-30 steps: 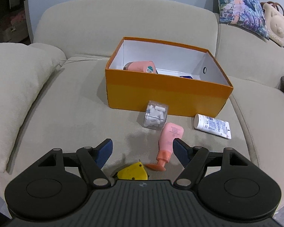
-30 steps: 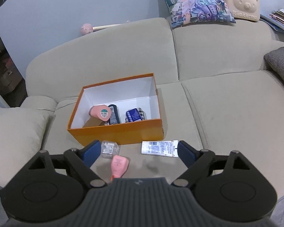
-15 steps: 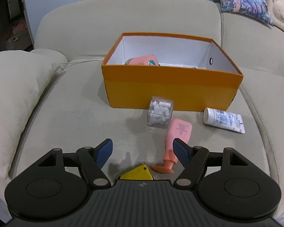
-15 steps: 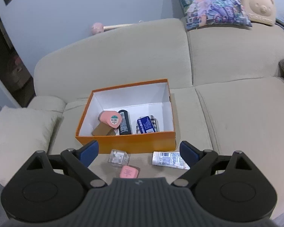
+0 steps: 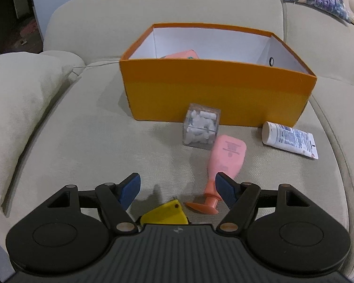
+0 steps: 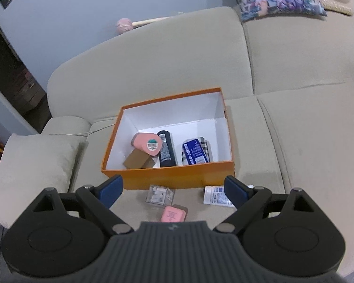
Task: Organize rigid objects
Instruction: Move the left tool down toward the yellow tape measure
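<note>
Left tool [image 5: 177,188] low over sofa [image 5: 87,146], jaws spread, empty; framed around orange cap of pink bottle [image 5: 224,162], lying flat, and yellow item [image 5: 164,214] just below, likely next picks. Right tool [image 6: 173,189] high, jaws wide apart, empty; raised probably for overview of box [image 6: 167,172]. Box set at seat middle as collecting point, already holding pink cylinder [image 6: 148,143], black bottle [image 6: 166,151], blue pack [image 6: 194,152], brown block [image 6: 138,160]. Outside, near front wall: clear cube [image 5: 201,126] of white pieces, white tube [image 5: 290,139], both apart from bottle. Sorting judged partly done.
</note>
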The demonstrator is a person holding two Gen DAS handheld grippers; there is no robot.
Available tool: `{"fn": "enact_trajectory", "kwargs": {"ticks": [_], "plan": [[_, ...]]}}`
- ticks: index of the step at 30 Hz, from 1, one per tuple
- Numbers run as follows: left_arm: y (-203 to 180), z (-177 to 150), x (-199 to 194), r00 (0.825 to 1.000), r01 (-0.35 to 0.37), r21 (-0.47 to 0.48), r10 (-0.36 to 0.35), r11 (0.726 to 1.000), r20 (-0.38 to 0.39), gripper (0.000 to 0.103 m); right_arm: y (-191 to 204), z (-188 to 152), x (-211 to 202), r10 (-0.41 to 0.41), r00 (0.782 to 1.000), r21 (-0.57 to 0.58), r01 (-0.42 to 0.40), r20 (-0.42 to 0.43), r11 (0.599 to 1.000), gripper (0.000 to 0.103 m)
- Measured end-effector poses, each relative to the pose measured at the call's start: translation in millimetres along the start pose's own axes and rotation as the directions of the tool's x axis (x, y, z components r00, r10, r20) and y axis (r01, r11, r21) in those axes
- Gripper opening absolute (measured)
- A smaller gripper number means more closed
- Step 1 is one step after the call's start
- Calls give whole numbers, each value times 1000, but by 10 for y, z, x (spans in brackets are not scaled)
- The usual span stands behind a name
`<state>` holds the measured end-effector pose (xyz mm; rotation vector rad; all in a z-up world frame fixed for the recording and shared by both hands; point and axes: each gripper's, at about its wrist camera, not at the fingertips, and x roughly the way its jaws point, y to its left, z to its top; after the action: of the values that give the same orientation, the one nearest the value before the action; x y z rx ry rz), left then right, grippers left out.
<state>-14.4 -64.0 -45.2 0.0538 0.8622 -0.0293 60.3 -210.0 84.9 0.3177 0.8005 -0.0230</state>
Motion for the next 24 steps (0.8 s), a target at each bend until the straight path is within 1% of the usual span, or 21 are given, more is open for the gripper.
{"fn": "enact_trajectory", "kwargs": {"ticks": [8, 10, 16, 21, 24], "plan": [[-3, -49, 5, 999, 53, 0, -53, 999, -1, 85, -98, -29, -63, -42, 999, 8, 42, 14, 999, 94], [-1, -53, 21, 998, 57, 13, -57, 998, -4, 85, -154, -35, -82, -52, 998, 20, 52, 17, 998, 94], [81, -95, 39, 994, 105, 24, -105, 994, -2, 87, -388, -36, -198, -65, 998, 46, 64, 23, 997, 95], [233, -141, 91, 990, 140, -33, -140, 990, -18, 87, -658, -53, -295, -120, 992, 81, 117, 26, 990, 95], [314, -167, 163, 988, 151, -52, -153, 987, -36, 87, -774, -59, -312, -123, 992, 126, 119, 19, 985, 96]]}}
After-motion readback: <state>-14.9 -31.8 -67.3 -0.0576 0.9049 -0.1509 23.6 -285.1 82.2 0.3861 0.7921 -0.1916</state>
